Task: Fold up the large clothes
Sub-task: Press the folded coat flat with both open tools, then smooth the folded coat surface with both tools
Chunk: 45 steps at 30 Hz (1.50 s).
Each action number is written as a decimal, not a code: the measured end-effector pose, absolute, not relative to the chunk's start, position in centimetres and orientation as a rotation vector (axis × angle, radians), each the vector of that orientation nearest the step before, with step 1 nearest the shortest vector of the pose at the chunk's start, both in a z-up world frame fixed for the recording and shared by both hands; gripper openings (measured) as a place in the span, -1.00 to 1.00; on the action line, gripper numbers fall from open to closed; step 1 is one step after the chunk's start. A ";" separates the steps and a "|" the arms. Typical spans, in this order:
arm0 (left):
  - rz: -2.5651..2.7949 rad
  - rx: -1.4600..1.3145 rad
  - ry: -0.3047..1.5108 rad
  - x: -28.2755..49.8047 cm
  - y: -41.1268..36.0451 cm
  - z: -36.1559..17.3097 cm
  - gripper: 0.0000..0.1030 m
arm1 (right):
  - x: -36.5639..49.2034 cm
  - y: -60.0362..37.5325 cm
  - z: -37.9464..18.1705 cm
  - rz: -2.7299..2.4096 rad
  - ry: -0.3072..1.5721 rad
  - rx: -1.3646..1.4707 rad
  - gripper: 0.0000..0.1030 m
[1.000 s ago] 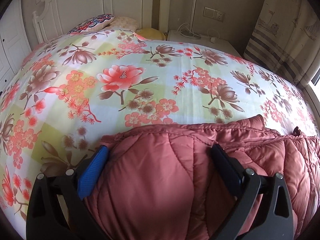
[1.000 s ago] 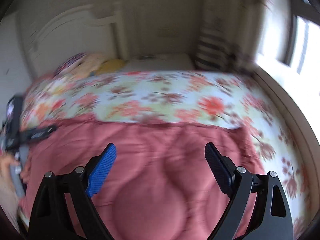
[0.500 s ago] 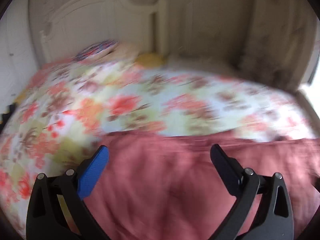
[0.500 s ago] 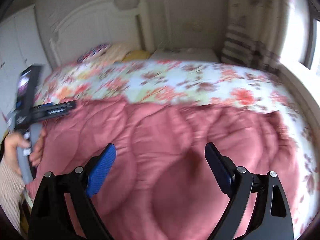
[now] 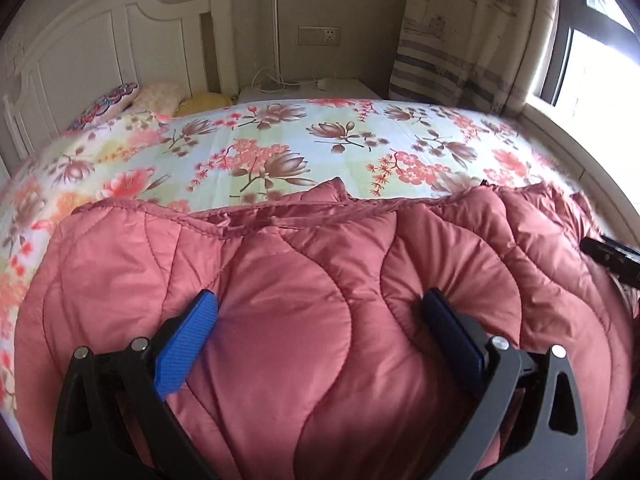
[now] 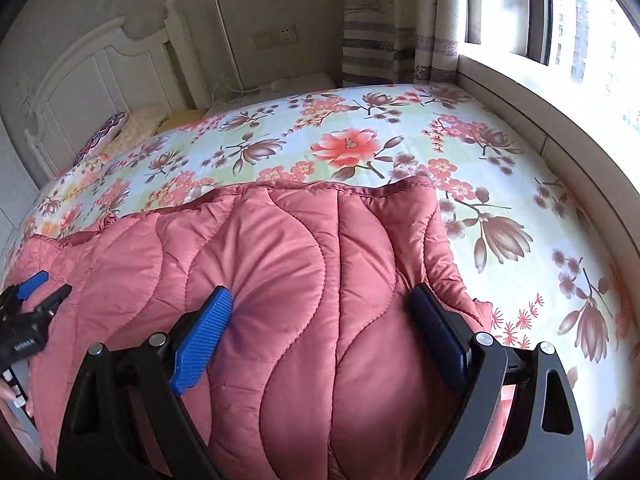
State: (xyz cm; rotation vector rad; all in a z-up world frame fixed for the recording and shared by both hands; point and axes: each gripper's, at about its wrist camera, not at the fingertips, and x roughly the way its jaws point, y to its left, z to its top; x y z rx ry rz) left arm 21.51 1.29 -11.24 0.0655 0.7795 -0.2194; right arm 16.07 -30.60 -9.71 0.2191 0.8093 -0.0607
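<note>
Behind, a white headboard (image 5: 120, 40) and pillows (image 5: 160, 94) edge the floral bedsheet (image 5: 280, 140). Both the left gripper (image 5: 320, 320) and right gripper (image 6: 322, 312) gape wide, pressing the quilted pink down jacket (image 5: 320, 280) along the bed's near edge.

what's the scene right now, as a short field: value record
garment: pink quilted coat, lying on the bed
surface: floral sheet
left gripper: open, fingers pressed into the coat
right gripper: open, fingers pressed into the coat near its right edge
far end: pillows at white headboard
right side: window, striped curtain
</note>
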 end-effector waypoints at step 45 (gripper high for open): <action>0.099 0.026 0.615 14.2 6.9 -7.9 0.95 | 10.8 -30.4 -8.1 -0.089 0.725 0.189 0.91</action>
